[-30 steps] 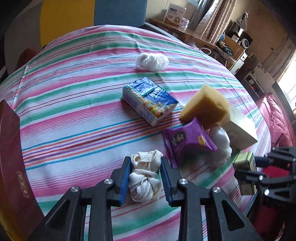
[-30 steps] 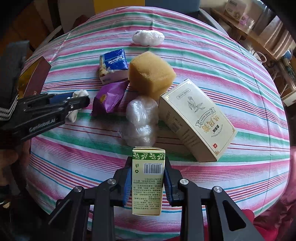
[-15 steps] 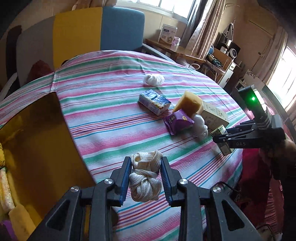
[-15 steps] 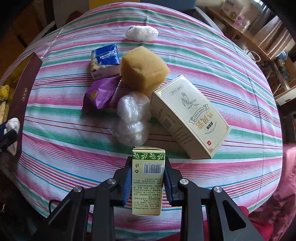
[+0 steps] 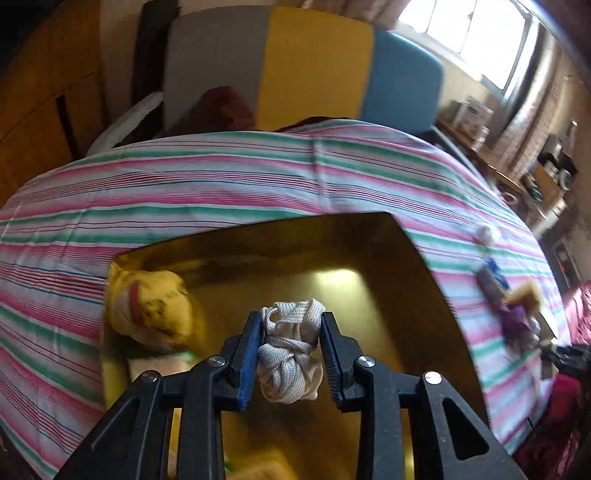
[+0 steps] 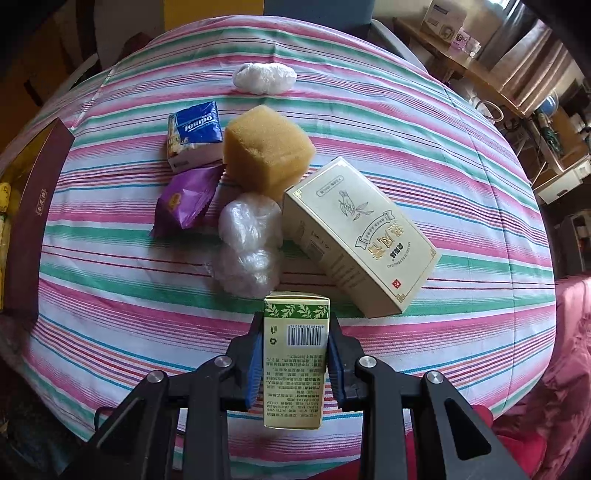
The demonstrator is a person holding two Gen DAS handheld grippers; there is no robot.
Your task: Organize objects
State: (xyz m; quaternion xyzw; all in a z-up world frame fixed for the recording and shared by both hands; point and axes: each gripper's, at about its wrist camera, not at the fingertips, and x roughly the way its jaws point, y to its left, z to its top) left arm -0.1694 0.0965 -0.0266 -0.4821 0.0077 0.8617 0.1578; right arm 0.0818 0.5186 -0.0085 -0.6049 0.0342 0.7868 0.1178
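Over the gold box (image 5: 388, 258), only the left view shows rope (image 5: 290, 354).

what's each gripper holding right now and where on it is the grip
The left hand-held gripper pinches a bundle of white cord across its sides. The right hand-held gripper clamps a small green box by its two long side faces.

Daylight enters through a blown-out window (image 5: 465, 33); the left wrist view is motion-blurred, with glare on the gold box (image 5: 373, 258). Fisheye bending darkens both frames' corners.
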